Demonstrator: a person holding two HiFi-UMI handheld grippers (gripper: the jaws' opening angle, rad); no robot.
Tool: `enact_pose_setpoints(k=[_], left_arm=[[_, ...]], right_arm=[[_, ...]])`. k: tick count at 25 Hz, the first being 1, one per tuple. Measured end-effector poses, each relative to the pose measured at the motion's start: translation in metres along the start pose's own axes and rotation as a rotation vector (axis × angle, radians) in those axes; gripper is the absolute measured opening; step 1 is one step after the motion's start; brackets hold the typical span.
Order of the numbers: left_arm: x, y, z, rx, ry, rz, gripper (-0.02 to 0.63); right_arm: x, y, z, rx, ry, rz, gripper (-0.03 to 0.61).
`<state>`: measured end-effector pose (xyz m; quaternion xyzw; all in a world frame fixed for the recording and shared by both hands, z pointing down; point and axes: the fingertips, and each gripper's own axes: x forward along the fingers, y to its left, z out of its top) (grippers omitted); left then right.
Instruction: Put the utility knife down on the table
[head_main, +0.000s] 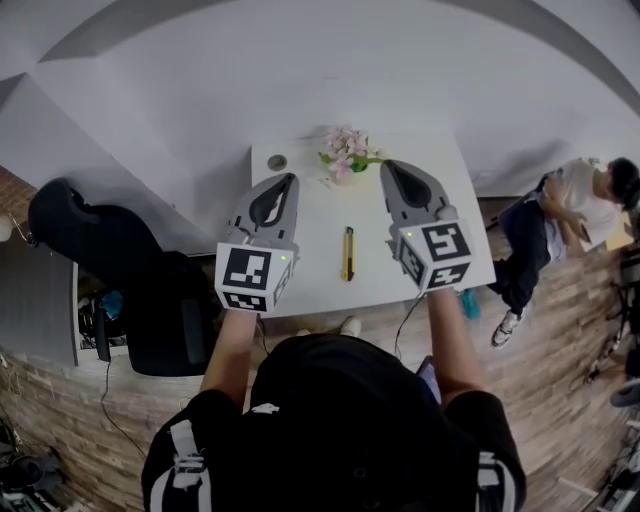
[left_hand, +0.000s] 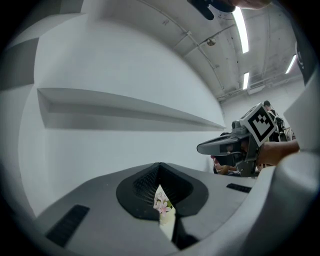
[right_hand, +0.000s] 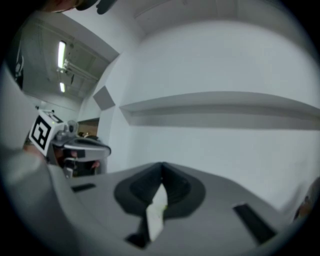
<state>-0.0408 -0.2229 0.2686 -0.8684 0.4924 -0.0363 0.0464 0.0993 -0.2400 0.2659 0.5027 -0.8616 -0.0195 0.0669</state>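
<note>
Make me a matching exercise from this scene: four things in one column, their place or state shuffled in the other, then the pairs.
1. utility knife
2. flowers
3. round disc
4. right gripper

A. middle of the far edge of the table
B. shut, holding nothing
C. lying flat mid-table
D. far left corner of the table

Pairs: 1-C, 2-A, 3-D, 4-B

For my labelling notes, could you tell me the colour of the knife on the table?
Knife: yellow with black, head view.
</note>
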Motion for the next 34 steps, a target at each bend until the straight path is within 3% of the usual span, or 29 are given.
enact_pose_setpoints(k=[8,34], left_arm=[[-0.010,0.002,0.016,0.021,-0.029,0.013,0.020],[-0.011,0.000,0.010,0.026,-0.014,0.003,0.020]], right_arm=[[-0.009,0.008,0.022,-0.035,-0.047,-0.010,0.034],[-0.010,0.012,0.016,-0.023,-0.038,-0.020,0.034]])
